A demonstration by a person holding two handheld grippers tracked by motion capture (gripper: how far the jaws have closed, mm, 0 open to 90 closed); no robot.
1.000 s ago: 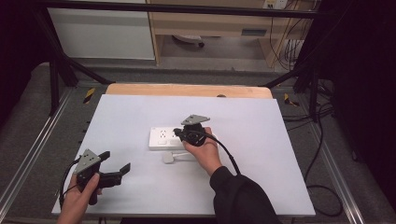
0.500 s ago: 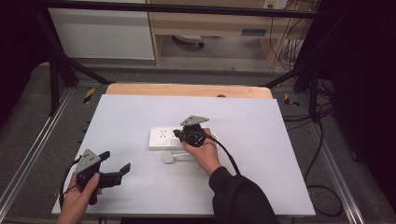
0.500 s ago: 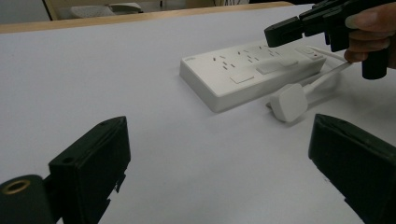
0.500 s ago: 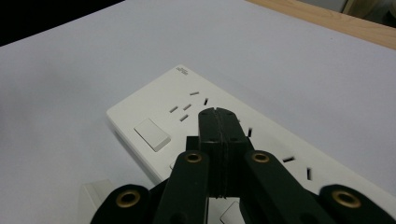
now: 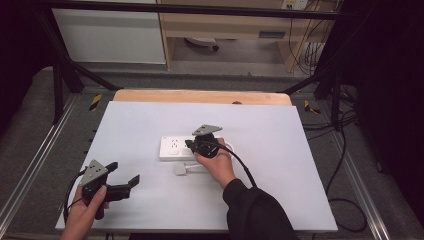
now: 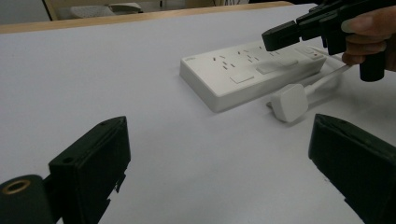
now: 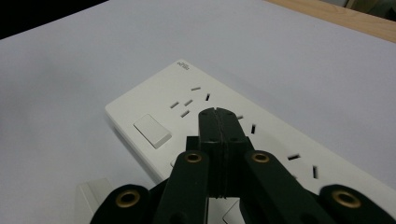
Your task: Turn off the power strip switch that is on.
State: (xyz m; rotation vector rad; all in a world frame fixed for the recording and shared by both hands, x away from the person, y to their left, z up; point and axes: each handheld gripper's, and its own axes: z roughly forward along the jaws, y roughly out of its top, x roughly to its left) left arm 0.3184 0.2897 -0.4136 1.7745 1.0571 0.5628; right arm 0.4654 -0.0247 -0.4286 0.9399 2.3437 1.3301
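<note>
White table [image 5: 140,125]; power strip [image 7: 154,112] corner marking illegible.

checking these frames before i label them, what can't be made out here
- White power strip: its right end is covered by the right gripper and hand in the high view.
- Small white plug: its prongs face away in the left gripper view.
- Embossed mark at the strip's corner: too small to read in the right gripper view.

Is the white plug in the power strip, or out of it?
Out. The plug lies on the table beside the strip; nothing is plugged into the sockets that show.
</note>
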